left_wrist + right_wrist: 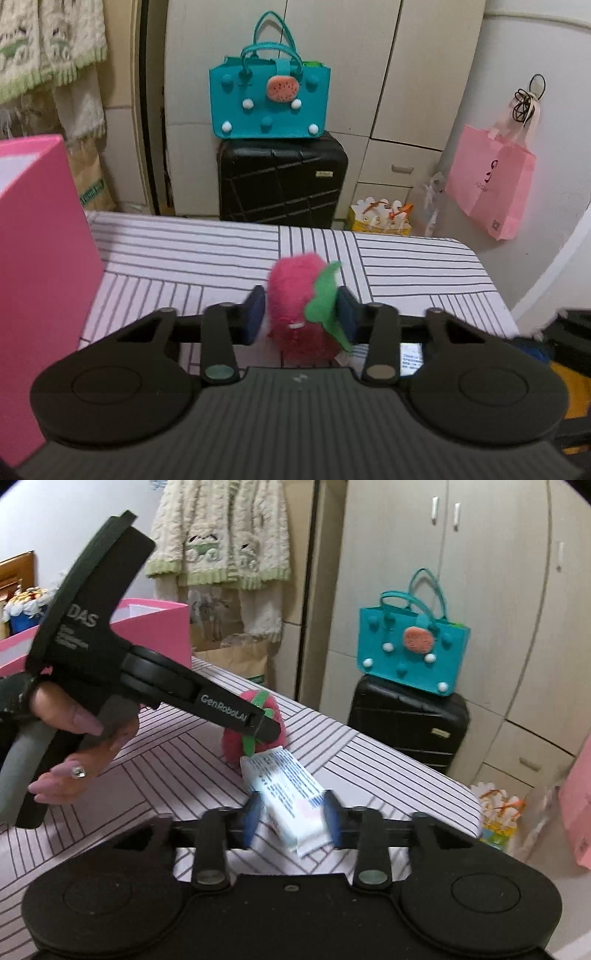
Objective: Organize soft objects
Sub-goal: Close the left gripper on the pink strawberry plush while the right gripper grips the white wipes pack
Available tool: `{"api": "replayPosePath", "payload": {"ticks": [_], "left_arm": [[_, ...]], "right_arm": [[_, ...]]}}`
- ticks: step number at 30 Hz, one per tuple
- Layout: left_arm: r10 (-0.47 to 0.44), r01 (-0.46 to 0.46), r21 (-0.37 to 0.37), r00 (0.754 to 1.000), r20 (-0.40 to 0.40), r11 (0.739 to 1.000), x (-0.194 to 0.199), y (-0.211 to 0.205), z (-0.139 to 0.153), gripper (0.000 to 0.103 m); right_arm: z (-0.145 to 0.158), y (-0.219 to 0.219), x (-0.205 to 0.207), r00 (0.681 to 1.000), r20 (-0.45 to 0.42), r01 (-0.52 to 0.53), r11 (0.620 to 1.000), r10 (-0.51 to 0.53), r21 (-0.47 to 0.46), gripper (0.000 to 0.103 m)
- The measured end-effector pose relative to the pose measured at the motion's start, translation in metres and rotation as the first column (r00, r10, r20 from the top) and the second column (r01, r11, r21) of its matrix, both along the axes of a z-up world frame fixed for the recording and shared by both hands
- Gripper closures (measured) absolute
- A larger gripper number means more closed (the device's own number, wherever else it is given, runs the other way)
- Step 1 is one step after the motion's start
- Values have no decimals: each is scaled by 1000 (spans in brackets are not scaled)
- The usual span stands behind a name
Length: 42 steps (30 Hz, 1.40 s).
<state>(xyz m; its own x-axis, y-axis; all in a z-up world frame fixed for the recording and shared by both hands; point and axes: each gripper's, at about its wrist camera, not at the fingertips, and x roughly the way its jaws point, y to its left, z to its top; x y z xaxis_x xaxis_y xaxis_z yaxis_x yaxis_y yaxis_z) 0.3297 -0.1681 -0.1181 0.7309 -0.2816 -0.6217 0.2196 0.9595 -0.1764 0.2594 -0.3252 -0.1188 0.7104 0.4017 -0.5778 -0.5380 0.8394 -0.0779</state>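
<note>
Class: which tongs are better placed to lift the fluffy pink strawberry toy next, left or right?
Left. The left tongs already straddle the strawberry toy; the right tongs are around a tissue pack.

From the right wrist view, my left claw [264, 723] covers much of the pink plush toy [231, 744], so I cannot tell how its pads meet the fur. The print on the white packet [286, 786] below the toy is too blurred to read. The pink box [40, 266], left of the toy, is cut off by the frame edge.
</note>
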Motion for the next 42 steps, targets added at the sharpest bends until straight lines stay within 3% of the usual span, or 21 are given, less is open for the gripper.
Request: {"api": "replayPosePath", "payload": {"ticks": [1, 7, 16, 20, 23, 29, 30, 31, 33, 37, 42], "left_arm": [[-4, 4, -20, 1000, -11, 1000, 1, 2, -1, 72], [7, -7, -28, 1000, -11, 1000, 1, 5, -2, 74], [31, -32, 95, 999, 16, 995, -16, -3, 4, 74], [14, -14, 95, 1000, 0, 995, -25, -4, 7, 74], [-8, 7, 114, 1000, 9, 993, -34, -4, 10, 74], [-2, 2, 79, 1000, 3, 997, -40, 7, 11, 74], [-3, 3, 76, 1000, 0, 997, -41, 9, 10, 74], [-3, 3, 71, 1000, -6, 997, -40, 10, 10, 74], [-11, 12, 62, 1000, -14, 998, -41, 12, 9, 74], [-43, 44, 70, 999, -12, 997, -51, 11, 12, 74], [-84, 86, 42, 996, -34, 995, -67, 13, 17, 74]], "right_arm": [[-1, 1, 7, 1000, -15, -12, 1000, 12, -4, 43], [-16, 9, 30, 997, -21, -70, 995, 69, -70, 33], [-13, 0, 22, 997, -72, 38, 999, -36, 26, 50], [-11, 2, 21, 967, -207, 157, 987, -149, 25, 50], [-6, 9, 18, 959, -267, 118, 991, -98, 59, 49], [-15, 22, 27, 973, -184, 142, 990, -138, 5, 44], [-16, 22, 29, 973, -182, 147, 989, -142, 17, 45], [-15, 20, 31, 973, -176, 153, 988, -147, 20, 57], [-13, 18, 26, 973, -152, 174, 985, -171, 11, 59], [-10, 7, 17, 965, -172, 216, 973, -200, 77, 59], [-4, 5, -2, 958, -182, 242, 966, -223, 94, 59]]}}
